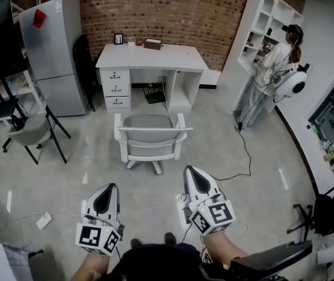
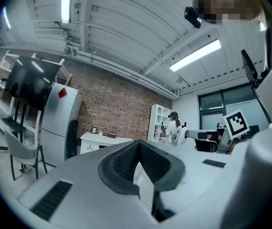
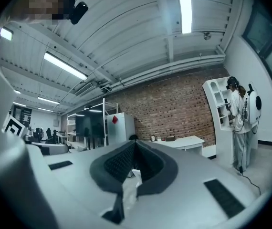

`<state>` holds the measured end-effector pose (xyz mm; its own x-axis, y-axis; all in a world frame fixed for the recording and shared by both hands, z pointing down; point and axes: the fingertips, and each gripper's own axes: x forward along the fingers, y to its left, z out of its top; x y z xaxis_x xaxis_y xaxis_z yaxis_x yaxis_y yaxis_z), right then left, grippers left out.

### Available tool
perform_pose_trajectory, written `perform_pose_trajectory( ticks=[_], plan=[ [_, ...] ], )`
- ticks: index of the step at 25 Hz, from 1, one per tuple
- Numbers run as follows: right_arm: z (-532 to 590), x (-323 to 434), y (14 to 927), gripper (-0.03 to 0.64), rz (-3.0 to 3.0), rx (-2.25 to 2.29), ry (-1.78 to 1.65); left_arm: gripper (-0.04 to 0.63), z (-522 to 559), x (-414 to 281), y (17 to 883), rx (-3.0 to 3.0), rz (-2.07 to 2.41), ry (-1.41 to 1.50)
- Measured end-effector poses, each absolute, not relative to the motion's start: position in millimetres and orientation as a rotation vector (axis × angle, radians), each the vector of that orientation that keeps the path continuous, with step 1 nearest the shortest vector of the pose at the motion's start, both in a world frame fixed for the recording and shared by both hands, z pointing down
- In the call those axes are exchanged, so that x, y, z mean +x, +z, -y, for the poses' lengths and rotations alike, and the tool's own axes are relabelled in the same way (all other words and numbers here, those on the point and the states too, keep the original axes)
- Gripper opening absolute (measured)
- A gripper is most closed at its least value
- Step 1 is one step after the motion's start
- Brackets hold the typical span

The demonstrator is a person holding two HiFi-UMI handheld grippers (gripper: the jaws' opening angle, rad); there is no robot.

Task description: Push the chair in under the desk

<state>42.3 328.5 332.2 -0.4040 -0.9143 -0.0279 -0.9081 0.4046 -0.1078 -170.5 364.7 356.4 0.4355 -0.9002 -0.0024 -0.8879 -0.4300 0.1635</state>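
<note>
Head view: grey chair (image 1: 151, 136) stands pulled out from the white desk (image 1: 151, 57), backrest toward the person, well apart from both tools. Left gripper (image 1: 108, 189) and right gripper (image 1: 193, 173) are held low, empty. The chair looks to sit on castors, so it likely rolls light and swivels. Best pushed evenly on the stiff top rail.

Left gripper view: jaws clenched on nothing; desk (image 2: 100, 138) far off.

Right gripper view: jaws pressed together, empty.

No legible writing; only square markers on the cubes.
</note>
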Motion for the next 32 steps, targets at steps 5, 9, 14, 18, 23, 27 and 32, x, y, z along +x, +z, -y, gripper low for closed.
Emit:
perform_pose_trajectory(
  ticks=[5,9,14,18,23,27,32],
  plan=[
    [-336,16,332,0.006,-2.56,-1.672,-0.093,0.006,-364,-192,362,2.578,1.548,-0.159],
    [-339,7,339,0.008,-2.556,-1.683,-0.119,0.006,-364,-196,370,2.562,1.487,-0.179],
    [-322,9,344,0.008,-2.551,-1.679,-0.149,0.006,-348,-196,375,2.56,1.492,-0.184],
    [-297,8,346,0.006,-2.586,-1.637,-0.138,0.006,-330,-196,373,2.547,1.541,-0.167],
    [-255,14,342,0.008,-2.593,-1.609,-0.121,0.006,-299,-193,371,2.536,1.592,-0.145],
    [-219,26,343,0.008,-2.616,-1.593,-0.113,0.006,-267,-180,373,2.527,1.599,-0.126],
    [-174,48,358,0.008,-2.633,-1.593,-0.155,0.006,-224,-164,383,2.496,1.618,-0.079]
  ],
)
